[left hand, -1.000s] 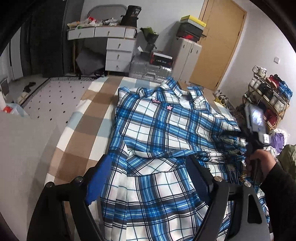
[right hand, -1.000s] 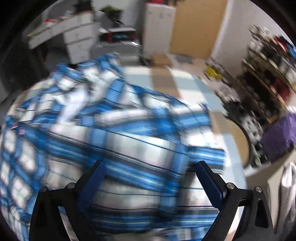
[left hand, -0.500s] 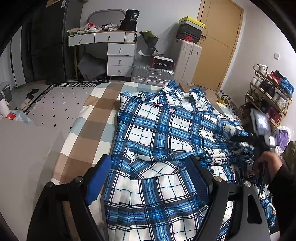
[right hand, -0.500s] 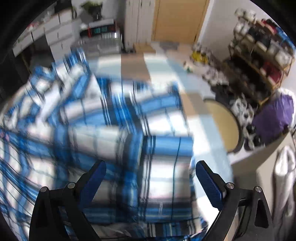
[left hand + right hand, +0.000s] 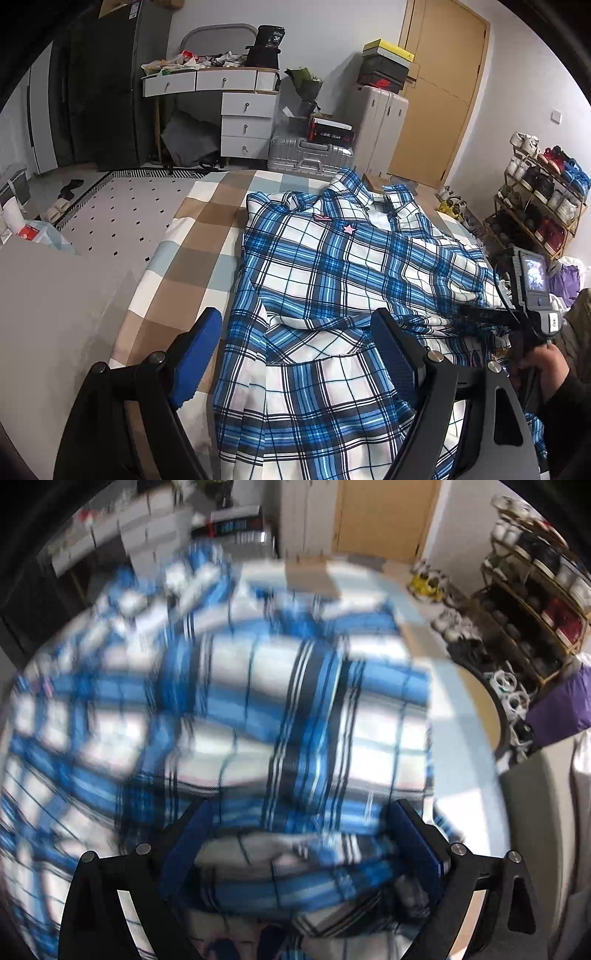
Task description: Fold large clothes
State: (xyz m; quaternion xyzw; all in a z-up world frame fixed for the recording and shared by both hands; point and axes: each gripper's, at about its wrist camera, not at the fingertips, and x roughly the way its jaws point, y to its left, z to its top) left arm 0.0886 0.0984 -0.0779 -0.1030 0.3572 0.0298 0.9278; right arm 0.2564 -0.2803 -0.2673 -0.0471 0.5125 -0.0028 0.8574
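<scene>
Plaid dress (image 5: 332, 280) spread on checked bed (image 5: 192, 258), left gripper (image 5: 299, 350) fingers apart above it

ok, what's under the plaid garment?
The plaid garment lies on a checked bedsheet, visible along its left side and beyond the collar. Whatever is directly beneath the fabric is covered.

A black hat box (image 5: 269, 40) sitting on the white dresser (image 5: 221, 79) is showing the number "36" in white, with small script above it too fine to read. A black and red box (image 5: 330, 130) resting on the silver suitcase (image 5: 308, 157) is carrying a white printed strip, letters too small to make out. The red mark on the dark shoebox (image 5: 384, 72) is not resolving into readable text. The right wrist view is blurring everything; nothing readable there.
</scene>
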